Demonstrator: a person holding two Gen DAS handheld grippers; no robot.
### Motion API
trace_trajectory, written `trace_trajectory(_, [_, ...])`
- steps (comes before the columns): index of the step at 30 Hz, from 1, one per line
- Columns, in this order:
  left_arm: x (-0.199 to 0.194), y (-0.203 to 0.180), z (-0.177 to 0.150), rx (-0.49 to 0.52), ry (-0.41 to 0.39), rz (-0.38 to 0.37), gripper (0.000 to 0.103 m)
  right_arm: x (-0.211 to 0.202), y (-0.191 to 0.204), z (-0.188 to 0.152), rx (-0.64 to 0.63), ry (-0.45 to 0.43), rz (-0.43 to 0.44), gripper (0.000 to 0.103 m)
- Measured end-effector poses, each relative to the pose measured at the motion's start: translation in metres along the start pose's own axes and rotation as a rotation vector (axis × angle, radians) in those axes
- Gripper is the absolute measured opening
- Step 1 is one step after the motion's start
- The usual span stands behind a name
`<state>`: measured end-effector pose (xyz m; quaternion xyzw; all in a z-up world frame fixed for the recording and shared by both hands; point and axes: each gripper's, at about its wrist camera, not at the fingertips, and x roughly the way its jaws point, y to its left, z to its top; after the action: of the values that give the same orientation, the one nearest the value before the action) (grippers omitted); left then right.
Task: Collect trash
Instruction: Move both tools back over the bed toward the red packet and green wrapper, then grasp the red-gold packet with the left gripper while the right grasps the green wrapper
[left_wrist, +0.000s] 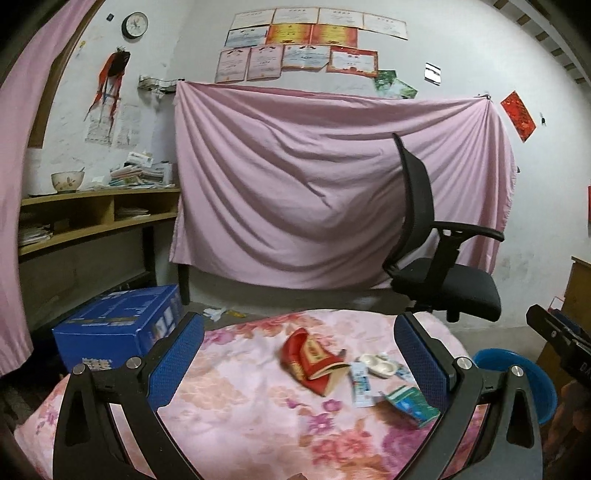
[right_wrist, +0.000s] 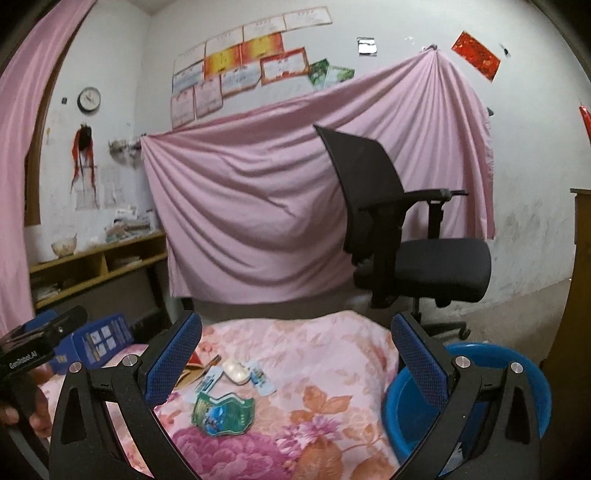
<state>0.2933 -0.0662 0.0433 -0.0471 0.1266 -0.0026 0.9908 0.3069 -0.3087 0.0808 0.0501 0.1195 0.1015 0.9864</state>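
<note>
Left wrist view: the left gripper (left_wrist: 299, 354) is wide open and holds nothing. The red pack (left_wrist: 314, 360), white tray (left_wrist: 378, 363) and green pack (left_wrist: 410, 404) lie at lower centre on the blanket (left_wrist: 240, 406).

Right wrist view: the right gripper (right_wrist: 295, 356) is also wide open and empty. The green pack (right_wrist: 223, 413) lies at lower centre, and the blue basin (right_wrist: 517, 373) at lower right shows no trash, so I judge that collecting is not begun.

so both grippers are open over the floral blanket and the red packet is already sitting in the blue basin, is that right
Not quite. The red packet lies on the floral blanket, not in the blue basin, as the left wrist view shows. The rest holds: the left gripper and right gripper are both open above the blanket.
</note>
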Motion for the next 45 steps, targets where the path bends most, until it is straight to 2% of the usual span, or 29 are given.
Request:
trace_trajectory(4, [0.01, 0.013, -0.007, 0.001, 0.043, 0.006, 0.101, 0.016, 0.013, -0.006, -0.025, 0.082, 0.01, 0.103])
trace_trajectory(9, [0.038, 0.021, -0.023, 0.054, 0.187, 0.027, 0.101, 0.049, 0.03, -0.025, -0.047, 0.259, 0.005, 0.103])
trace_trajectory(14, [0.056, 0.027, -0.036, 0.062, 0.28, 0.02, 0.101, 0.075, 0.039, -0.042, -0.049, 0.413, 0.04, 0.103])
trace_trajectory(21, [0.076, 0.028, -0.046, 0.072, 0.401, -0.008, 0.101, 0.094, 0.054, -0.06, -0.109, 0.533, 0.051, 0.102])
trace_trajectory(24, [0.085, 0.028, -0.049, 0.074, 0.444, -0.026, 0.101, 0.102, 0.056, -0.063, -0.114, 0.565, 0.046, 0.093])
trace_trajectory(25, [0.09, 0.027, -0.05, 0.073, 0.463, -0.033, 0.101, 0.105, 0.055, -0.065, -0.112, 0.577, 0.041, 0.084])
trace_trajectory(27, [0.101, 0.025, -0.052, 0.064, 0.51, -0.046, 0.101, 0.112, 0.055, -0.07, -0.106, 0.615, 0.038, 0.077])
trace_trajectory(28, [0.104, 0.025, -0.053, 0.058, 0.52, -0.052, 0.1, 0.114, 0.055, -0.072, -0.103, 0.628, 0.043, 0.069])
trace_trajectory(29, [0.108, 0.024, -0.053, 0.05, 0.524, -0.057, 0.1, 0.117, 0.054, -0.074, -0.096, 0.647, 0.056, 0.062])
trace_trajectory(30, [0.111, 0.023, -0.052, 0.042, 0.523, -0.059, 0.1, 0.118, 0.053, -0.075, -0.092, 0.651, 0.06, 0.061])
trace_trajectory(31, [0.113, 0.022, -0.051, 0.035, 0.521, -0.062, 0.1, 0.119, 0.052, -0.075, -0.085, 0.65, 0.062, 0.054])
trace_trajectory(33, [0.119, 0.021, -0.049, 0.011, 0.515, -0.078, 0.1, 0.119, 0.048, -0.074, -0.062, 0.648, 0.081, 0.047])
trace_trajectory(35, [0.125, 0.02, -0.047, -0.019, 0.508, -0.082, 0.1, 0.12, 0.039, -0.073, -0.028, 0.648, 0.085, 0.028])
trace_trajectory(38, [0.136, 0.022, -0.044, -0.084, 0.498, -0.099, 0.098, 0.121, 0.029, -0.072, 0.032, 0.648, 0.113, 0.026])
trace_trajectory(40, [0.144, 0.024, -0.042, -0.137, 0.502, -0.108, 0.089, 0.122, 0.026, -0.071, 0.053, 0.645, 0.123, 0.026])
trace_trajectory(42, [0.152, 0.025, -0.041, -0.18, 0.514, -0.115, 0.074, 0.121, 0.026, -0.071, 0.057, 0.642, 0.129, 0.026])
trace_trajectory(45, [0.163, 0.027, -0.043, -0.224, 0.538, -0.107, 0.066, 0.121, 0.027, -0.07, 0.057, 0.639, 0.136, 0.026])
